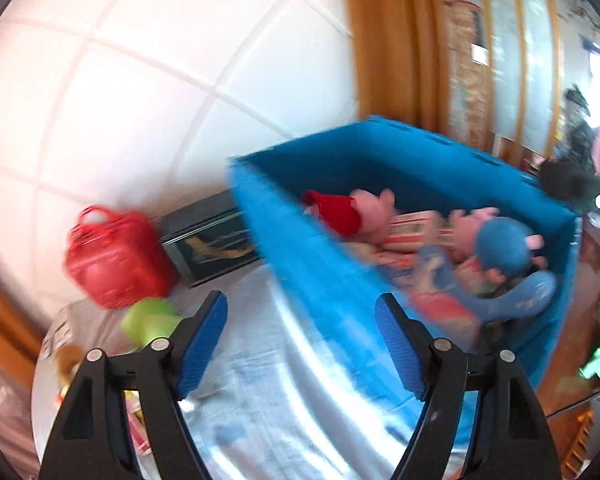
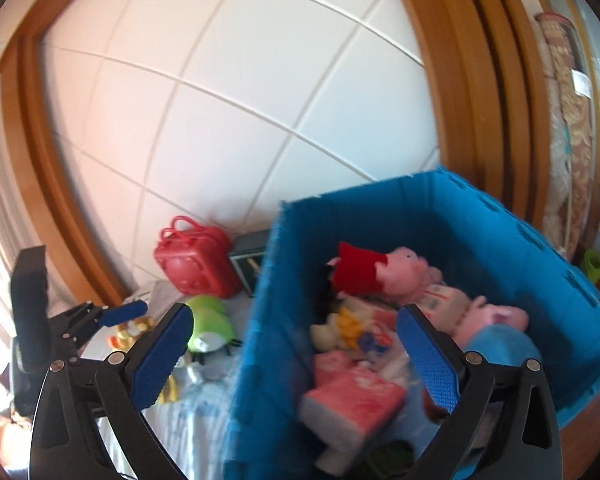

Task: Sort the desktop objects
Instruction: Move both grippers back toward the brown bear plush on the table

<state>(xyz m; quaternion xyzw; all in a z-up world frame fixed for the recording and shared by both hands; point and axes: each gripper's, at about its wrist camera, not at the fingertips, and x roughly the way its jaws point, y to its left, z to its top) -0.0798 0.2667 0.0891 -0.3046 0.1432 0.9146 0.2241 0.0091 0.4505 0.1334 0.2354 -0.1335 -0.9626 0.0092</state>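
The right gripper (image 2: 294, 350) has its two blue-padded jaws spread wide with nothing between them, hanging above the near-left corner of a blue crate (image 2: 500, 216). Inside the crate, just past the gripper's right finger, lies a pink packet (image 2: 352, 396); farther in are a pink plush pig in a red dress (image 2: 374, 270), a second pink plush pig in blue (image 2: 496, 330) and a small yellow and white toy (image 2: 340, 326). The left gripper (image 1: 300, 322) is also open and empty, held over a pale cloth-covered table (image 1: 260, 380) just left of the crate. Left of the crate on the table stand a red toy case (image 2: 196, 266) with handles and a round green toy (image 2: 208, 322), with a dark framed picture (image 1: 208, 242) leaning between the case and the crate. Behind the crate rises a white tiled wall (image 2: 220, 80). Both views are blurred.
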